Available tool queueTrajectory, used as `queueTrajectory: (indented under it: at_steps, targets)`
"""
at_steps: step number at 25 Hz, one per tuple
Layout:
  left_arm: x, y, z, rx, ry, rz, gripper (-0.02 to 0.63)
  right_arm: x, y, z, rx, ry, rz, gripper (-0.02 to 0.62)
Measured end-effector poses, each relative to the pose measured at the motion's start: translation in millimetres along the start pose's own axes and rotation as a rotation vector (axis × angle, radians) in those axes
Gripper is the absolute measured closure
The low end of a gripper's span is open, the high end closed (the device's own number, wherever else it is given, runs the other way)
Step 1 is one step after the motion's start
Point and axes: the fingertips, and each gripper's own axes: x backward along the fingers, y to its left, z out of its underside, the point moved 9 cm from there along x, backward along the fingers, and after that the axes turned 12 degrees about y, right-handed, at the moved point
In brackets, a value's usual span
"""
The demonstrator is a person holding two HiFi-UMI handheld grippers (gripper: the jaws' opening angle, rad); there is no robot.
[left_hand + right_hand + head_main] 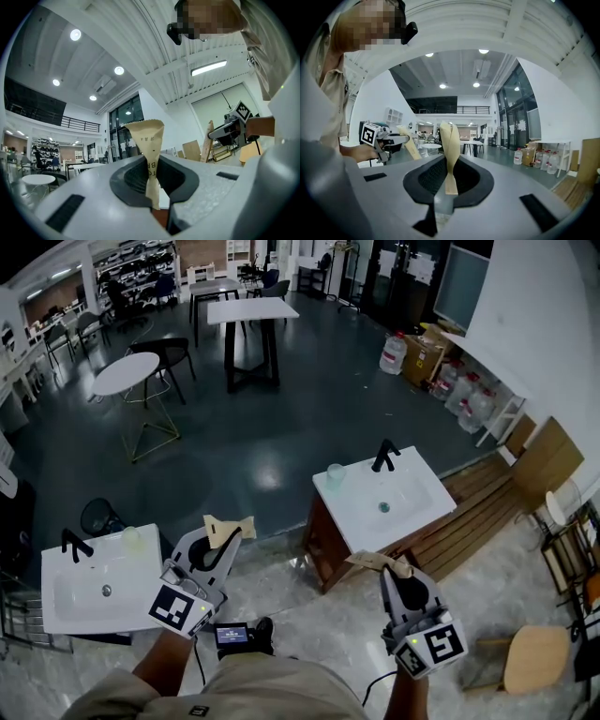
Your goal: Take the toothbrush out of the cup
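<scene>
Left gripper [152,180] pinches a crinkled, printed kraft-paper piece [147,136] tight between dark ribbed pads. Right gripper [450,178] likewise clamps a folded tan paper strip [449,140]. Ahead, a translucent cup [335,474] stands on a glossy white basin [412,488] near its black tap [384,456]; its contents are too small to tell.

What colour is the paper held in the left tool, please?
Tan paper, dark print; left gripper view.

Matt tan paper wrapper [149,140], glossy white sink [424,491], polished dark floor [281,427]

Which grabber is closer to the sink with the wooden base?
Right. The right gripper is just in front of that sink; the left gripper is farther off to its left.
</scene>
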Motion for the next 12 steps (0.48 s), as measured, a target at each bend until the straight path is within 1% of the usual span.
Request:
queueTrajectory:
  at_steps: [6,12]
  targets:
    - [3.8,-1.5,-0.7,-0.004,-0.005,-0.009,0.575,4.3,-0.2,-1.6,0.008,0.0,0.004,0.56]
    - [6.5,-5.5,-2.8,-0.002,0.001,-0.016,0.575,9.0,0.5,-6.4,0.001,-0.031,-0.013,0.56]
